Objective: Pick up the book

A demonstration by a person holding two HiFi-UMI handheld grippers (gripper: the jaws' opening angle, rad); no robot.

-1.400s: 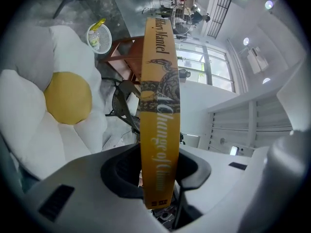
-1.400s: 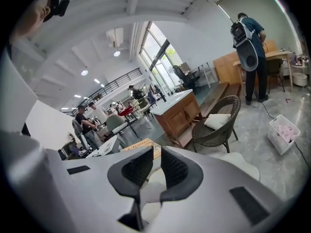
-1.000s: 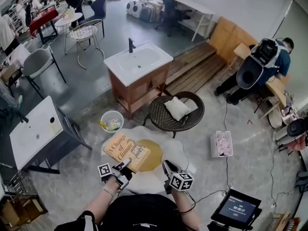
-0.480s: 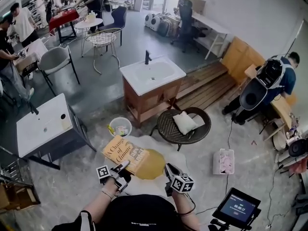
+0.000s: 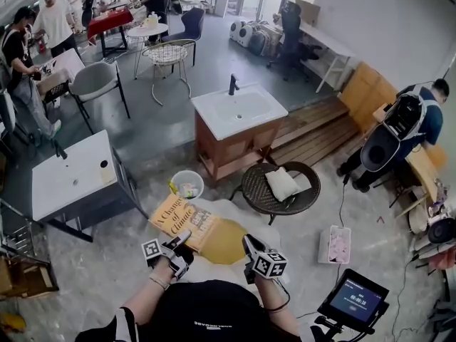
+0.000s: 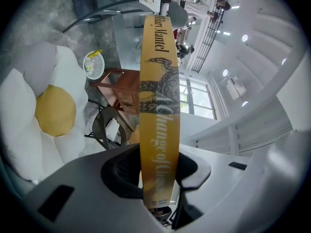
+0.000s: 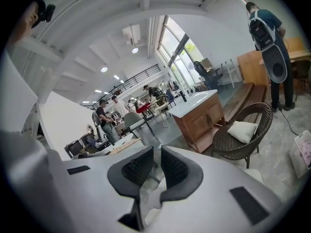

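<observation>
Yellow book (image 5: 184, 221): one, held up over the left part of the cushion; in the left gripper view its spine (image 6: 159, 106) stands upright between the jaws.
Grippers: two, side by side, both near the person's body.
Left gripper (image 5: 179, 242): clamped on the near end of the book, one pad on each cover (image 6: 158, 178).
Right gripper (image 5: 248, 242): jaws almost together with a narrow gap, nothing between them (image 7: 155, 166); apart from the book, to its right.
Cushion (image 5: 226, 241): one, white with a yellow middle, on the floor.
Sinks: two, one wooden (image 5: 239, 112) and one white (image 5: 71, 180).
Wicker chair (image 5: 256, 191): one, with one white pillow (image 5: 283, 184) on it.
Bin (image 5: 187, 184): one, round, between the book and the wooden sink.
</observation>
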